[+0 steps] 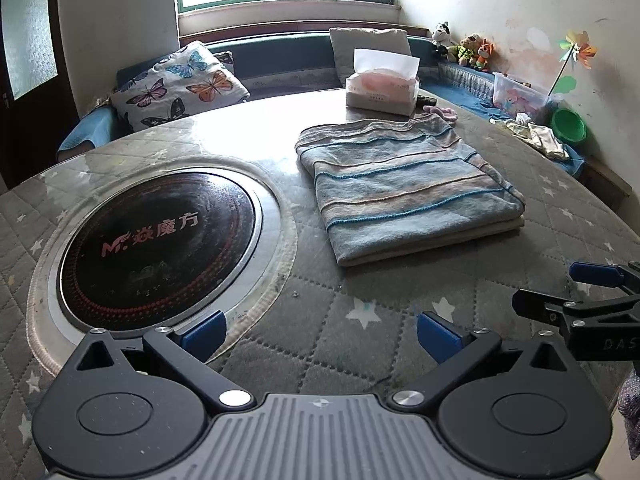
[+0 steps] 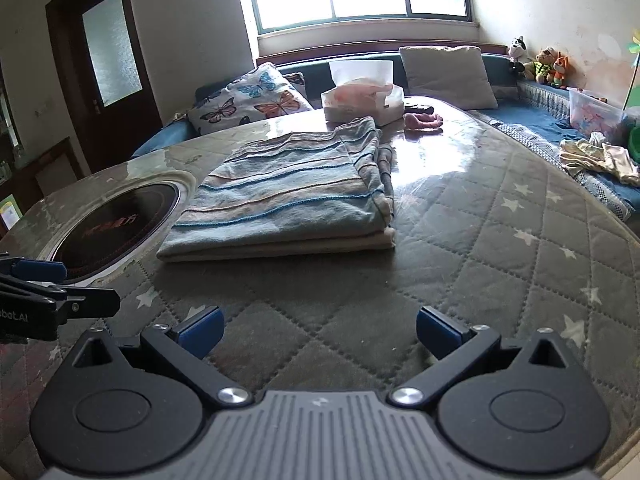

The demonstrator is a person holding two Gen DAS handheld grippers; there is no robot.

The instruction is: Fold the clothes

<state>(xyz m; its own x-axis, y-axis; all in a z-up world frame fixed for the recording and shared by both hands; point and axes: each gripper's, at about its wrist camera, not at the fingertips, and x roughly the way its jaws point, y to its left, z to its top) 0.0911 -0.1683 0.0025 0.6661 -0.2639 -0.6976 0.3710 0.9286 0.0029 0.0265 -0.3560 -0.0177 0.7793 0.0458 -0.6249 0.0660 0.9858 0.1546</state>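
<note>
A striped blue-and-beige garment (image 1: 404, 184) lies folded into a flat rectangle on the quilted table (image 1: 360, 312); the right wrist view shows the garment (image 2: 288, 196) ahead and left of centre. My left gripper (image 1: 320, 334) hovers over the table's near edge, open and empty, short of the garment. My right gripper (image 2: 319, 330) is likewise open and empty, a little back from the garment's near edge. The right gripper (image 1: 560, 292) shows at the right edge of the left wrist view, and the left gripper (image 2: 60, 288) at the left edge of the right wrist view.
A round black induction cooktop (image 1: 156, 248) is set into the table left of the garment. A tissue pack (image 1: 382, 88) and a small pink cloth (image 2: 424, 122) sit at the far edge. A bench with cushions, plush toys, a plastic box and loose clothes (image 2: 600, 156) rings the table.
</note>
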